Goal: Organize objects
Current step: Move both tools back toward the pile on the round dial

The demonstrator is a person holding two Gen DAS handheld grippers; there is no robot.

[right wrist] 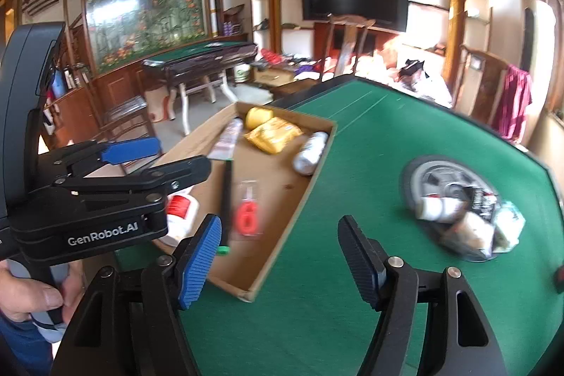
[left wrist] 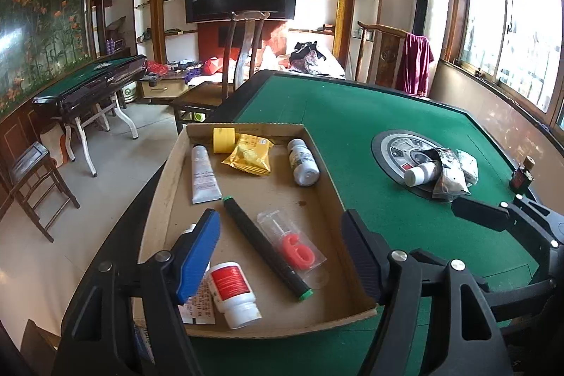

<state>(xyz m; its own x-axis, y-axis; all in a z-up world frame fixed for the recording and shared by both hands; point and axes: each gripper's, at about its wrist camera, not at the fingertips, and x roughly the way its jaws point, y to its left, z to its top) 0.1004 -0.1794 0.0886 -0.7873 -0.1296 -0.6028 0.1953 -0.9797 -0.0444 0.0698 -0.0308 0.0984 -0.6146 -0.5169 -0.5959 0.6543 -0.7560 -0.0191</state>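
A shallow cardboard tray (left wrist: 246, 127) sits on the left of the green felt table (left wrist: 352, 129). It holds a yellow tape roll (left wrist: 224, 140), a yellow packet (left wrist: 248, 154), a white tube (left wrist: 204, 175), a white bottle (left wrist: 303, 162), a black marker (left wrist: 266, 249), a red "6" candle pack (left wrist: 298, 251) and a red-label bottle (left wrist: 234, 288). My left gripper (left wrist: 280, 217) hangs open over the tray's near end, holding nothing. My right gripper (right wrist: 281, 224) stands open and empty above the felt beside the tray (right wrist: 308, 178). A small white bottle (left wrist: 419, 175) and crumpled packets (left wrist: 453, 173) lie on the table's centre disc.
A small brown bottle (left wrist: 521, 177) stands at the table's right edge. A wooden chair (left wrist: 243, 51) stands behind the table, with a second green-topped table (left wrist: 91, 83) at the far left. A person's hand (right wrist: 31, 298) grips the left gripper's handle.
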